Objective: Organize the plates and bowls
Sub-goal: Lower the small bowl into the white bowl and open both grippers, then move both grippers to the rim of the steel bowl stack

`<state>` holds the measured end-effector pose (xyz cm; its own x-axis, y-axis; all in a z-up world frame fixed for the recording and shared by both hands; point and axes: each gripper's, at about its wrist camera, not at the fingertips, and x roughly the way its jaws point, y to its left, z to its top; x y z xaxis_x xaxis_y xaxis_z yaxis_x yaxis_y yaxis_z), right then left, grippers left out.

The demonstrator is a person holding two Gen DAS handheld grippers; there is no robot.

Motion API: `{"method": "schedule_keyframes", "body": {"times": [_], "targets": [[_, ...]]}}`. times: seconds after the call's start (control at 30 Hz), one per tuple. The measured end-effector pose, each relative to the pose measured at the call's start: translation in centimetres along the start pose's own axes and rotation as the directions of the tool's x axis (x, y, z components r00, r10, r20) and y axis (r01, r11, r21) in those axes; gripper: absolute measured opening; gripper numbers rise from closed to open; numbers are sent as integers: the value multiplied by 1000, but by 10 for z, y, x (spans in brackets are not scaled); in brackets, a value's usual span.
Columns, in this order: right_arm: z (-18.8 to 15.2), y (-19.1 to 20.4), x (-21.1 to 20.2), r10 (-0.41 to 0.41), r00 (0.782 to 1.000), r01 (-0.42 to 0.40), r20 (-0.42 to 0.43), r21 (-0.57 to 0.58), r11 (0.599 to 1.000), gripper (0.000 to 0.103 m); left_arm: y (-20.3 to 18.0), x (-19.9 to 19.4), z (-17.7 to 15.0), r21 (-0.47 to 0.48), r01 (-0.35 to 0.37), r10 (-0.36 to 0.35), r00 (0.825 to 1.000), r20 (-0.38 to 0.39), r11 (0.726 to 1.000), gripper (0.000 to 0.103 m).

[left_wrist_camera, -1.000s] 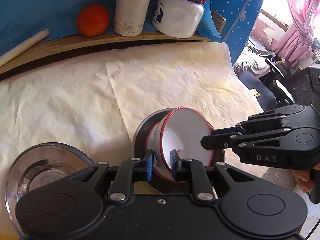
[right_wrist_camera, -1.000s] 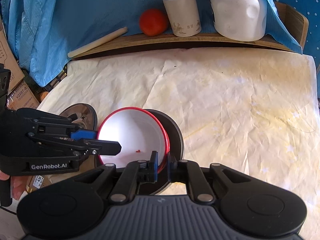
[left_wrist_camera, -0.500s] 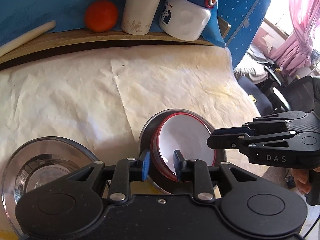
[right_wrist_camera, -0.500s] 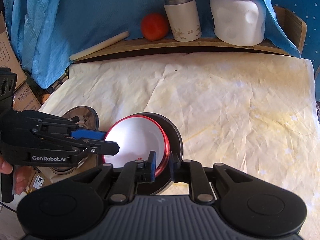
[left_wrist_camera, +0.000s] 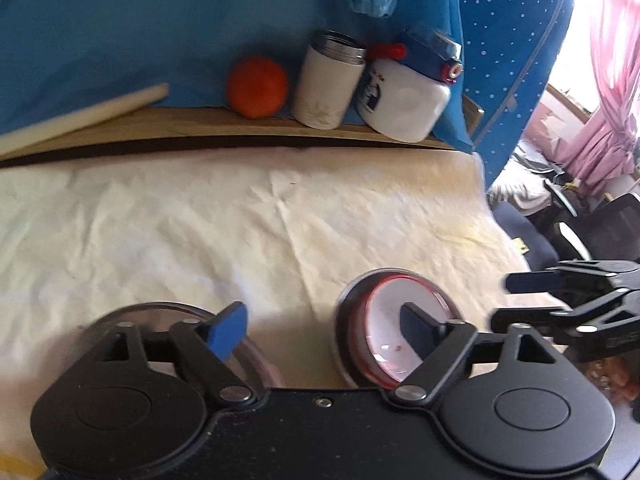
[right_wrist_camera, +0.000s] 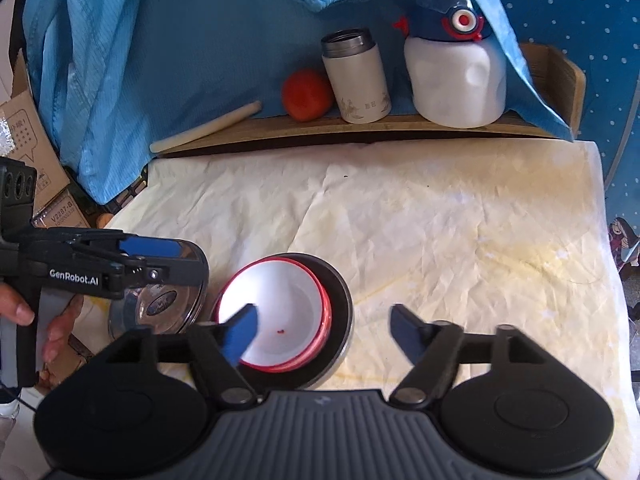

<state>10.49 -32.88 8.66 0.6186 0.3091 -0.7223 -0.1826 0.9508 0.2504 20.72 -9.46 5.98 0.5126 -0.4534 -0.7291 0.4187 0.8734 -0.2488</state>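
Both grippers are wide apart now, jaws having just sprung open, and nothing sits clamped in either one. The left gripper (left_wrist_camera: pixel 324 330) has its blue pads spread, one over the steel bowl at about 8 o'clock in its own view, the other hanging above the white interior of the red-rimmed bowl (right_wrist_camera: pixel 280 316). That red-rimmed bowl is released and nested inside the dark metal bowl (right_wrist_camera: pixel 340 292), sitting slightly off-centre toward the 9 o'clock side of it, a small red speck on its white floor. From the right wrist view the nested pair lies at roughly 7 o'clock of the cream cloth (right_wrist_camera: pixel 440 220), close to the near edge.

The right gripper (right_wrist_camera: pixel 324 332) is also let go: its left pad hovers over the white bowl's near rim, its right pad over bare cloth at 5 o'clock, not touching anything that can be seen. The shiny steel bowl (right_wrist_camera: pixel 160 304) stands just beside the nested pair at 9 o'clock, partly covered by the left gripper's black body, with a hand (right_wrist_camera: pixel 52 328) wrapped on the handle.

Up at 12 o'clock, on the wooden shelf (right_wrist_camera: pixel 360 128), an orange fruit (right_wrist_camera: pixel 306 94), a white thermos (right_wrist_camera: pixel 356 80) and a white jug with a blue lid (right_wrist_camera: pixel 456 76) line up, a pale stick (right_wrist_camera: pixel 206 126) lying off at 11 o'clock, blue fabric (right_wrist_camera: pixel 180 40) behind it all
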Motion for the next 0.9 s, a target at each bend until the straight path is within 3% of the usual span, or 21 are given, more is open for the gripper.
{"method": "schedule_keyframes", "body": {"times": [0.07,0.17,0.43,0.9], "targets": [[-2,-1,-1,-8,1000,8,-13,-4,1000,94,2,1,-2,7,-19,19,1000,-4,1000,98],[-6,-4,-1,-37,998,36,-42,-6,999,102,6,4,-5,20,-51,51,998,-22,998,102],[-9,-14,12,-108,983,108,-151,-8,994,103,15,19,-6,22,-116,118,985,-128,993,102],[3,-26,34,-130,969,124,-210,-38,992,103,16,42,6,38,-150,155,959,-239,988,102]]}}
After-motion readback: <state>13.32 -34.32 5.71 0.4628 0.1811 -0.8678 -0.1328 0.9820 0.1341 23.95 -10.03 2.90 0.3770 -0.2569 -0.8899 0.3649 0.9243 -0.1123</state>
